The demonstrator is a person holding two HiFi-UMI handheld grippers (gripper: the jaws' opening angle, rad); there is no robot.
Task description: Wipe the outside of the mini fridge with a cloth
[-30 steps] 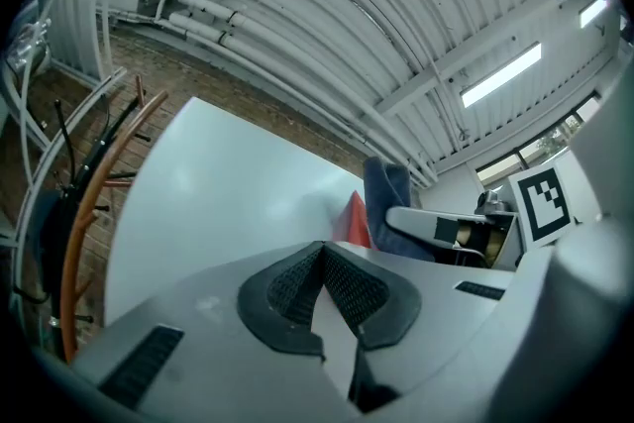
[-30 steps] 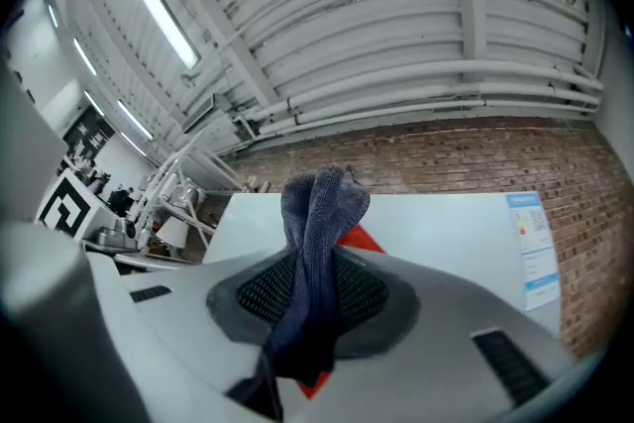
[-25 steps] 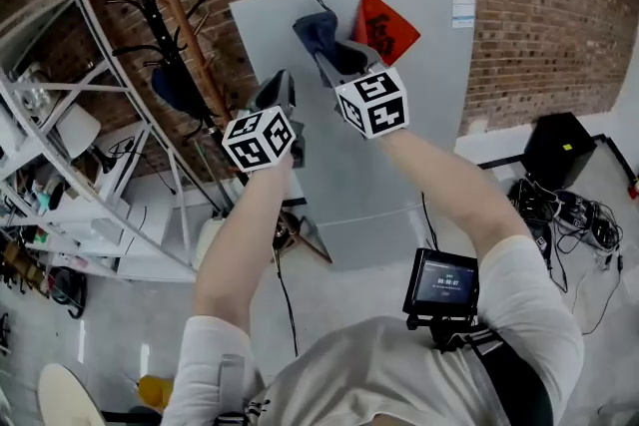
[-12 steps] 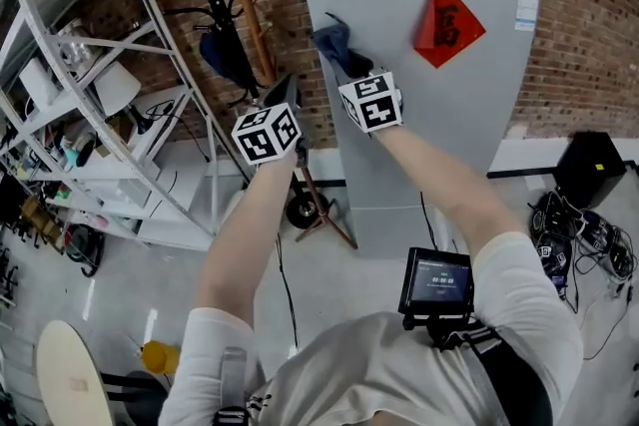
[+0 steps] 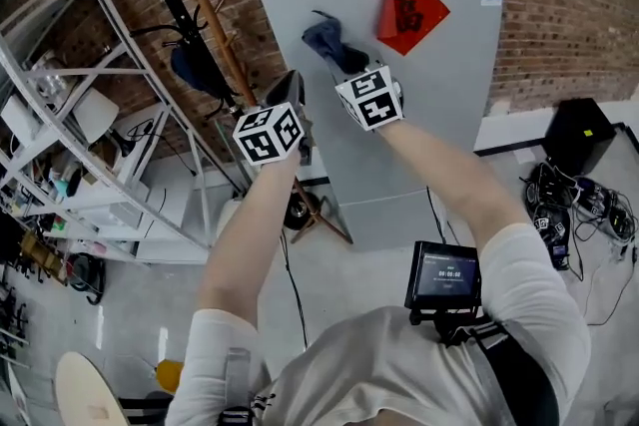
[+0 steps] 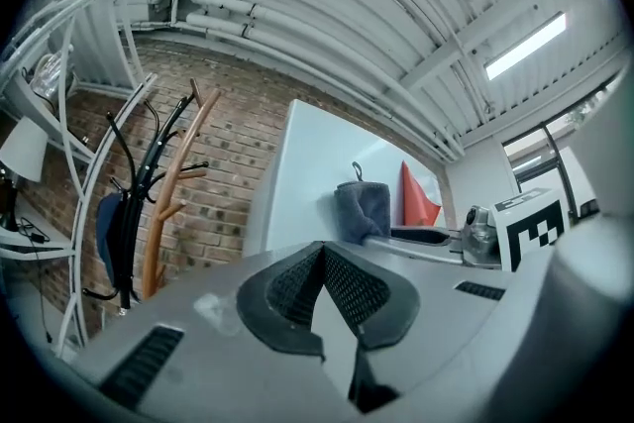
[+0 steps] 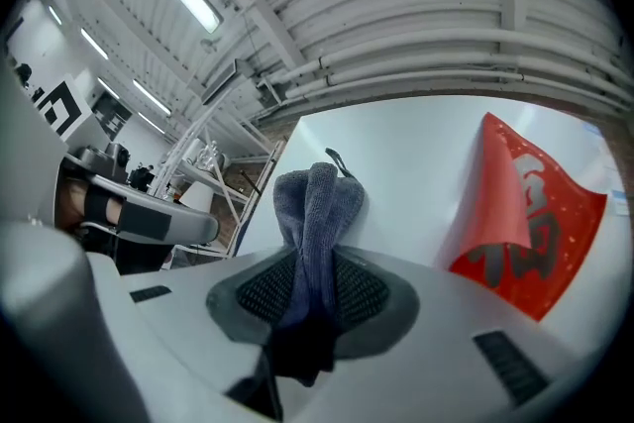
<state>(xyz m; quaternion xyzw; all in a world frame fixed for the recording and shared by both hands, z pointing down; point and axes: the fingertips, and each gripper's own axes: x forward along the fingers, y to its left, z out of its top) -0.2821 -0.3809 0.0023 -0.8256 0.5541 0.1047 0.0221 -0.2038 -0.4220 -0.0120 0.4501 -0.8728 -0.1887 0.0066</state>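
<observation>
While left gripper [image 6: 322, 251] is clenched empty, right gripper [image 7: 312, 263] grasps cloth [image 7: 319, 198] against fridge [image 7: 416, 163].

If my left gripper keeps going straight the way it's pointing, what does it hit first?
Most likely the fridge, near its left edge, just left of the cloth. The left gripper is shut and empty. Depth is unclear, and the brick wall lies close beside that line.
</observation>
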